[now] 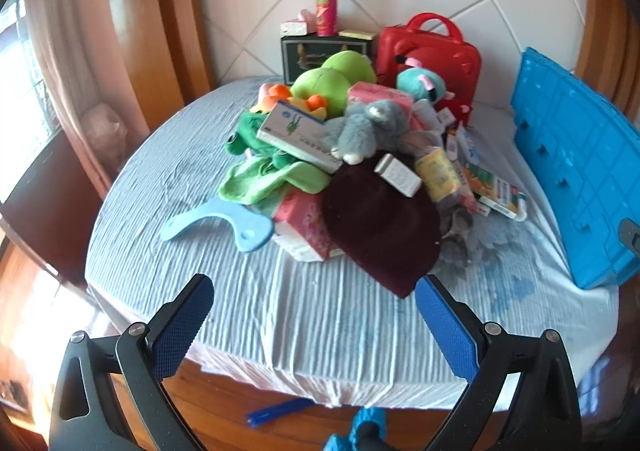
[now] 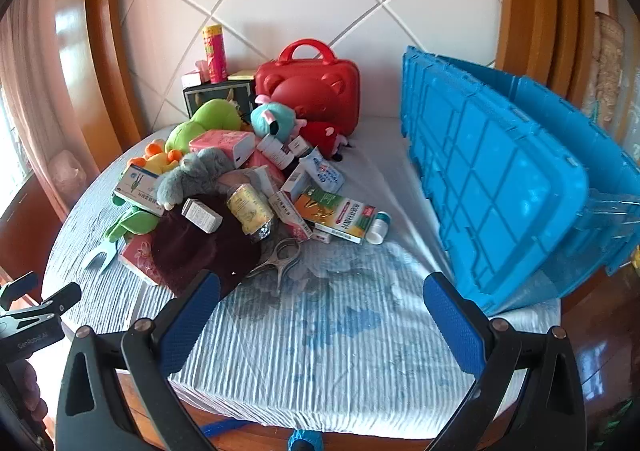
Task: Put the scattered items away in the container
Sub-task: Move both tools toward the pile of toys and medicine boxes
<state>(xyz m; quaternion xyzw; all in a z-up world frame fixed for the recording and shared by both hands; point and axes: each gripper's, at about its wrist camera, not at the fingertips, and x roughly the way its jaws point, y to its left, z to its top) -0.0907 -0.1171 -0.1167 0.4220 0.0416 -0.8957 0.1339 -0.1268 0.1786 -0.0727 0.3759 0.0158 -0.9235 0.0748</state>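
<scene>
A pile of scattered items lies on the bed: a dark maroon hat (image 1: 380,223) (image 2: 200,247), a grey plush (image 1: 368,127) (image 2: 192,175), green plush toys (image 1: 332,79) (image 2: 208,119), medicine boxes (image 2: 340,215), a white bottle (image 2: 378,227), a yellow packet (image 2: 248,209) and metal clips (image 2: 280,255). The blue crate (image 2: 500,179) (image 1: 576,163) stands at the right with its lid flaps up. My left gripper (image 1: 314,319) is open and empty, short of the hat. My right gripper (image 2: 322,315) is open and empty over bare sheet, left of the crate.
A red case (image 2: 316,87) (image 1: 436,51), a dark box (image 1: 320,53) and a snack tube (image 1: 326,5) stand at the padded headboard. A light-blue hanger (image 1: 224,223) lies left of the pile. Wooden bed frame rims the mattress. The left gripper's body shows in the right wrist view (image 2: 28,315).
</scene>
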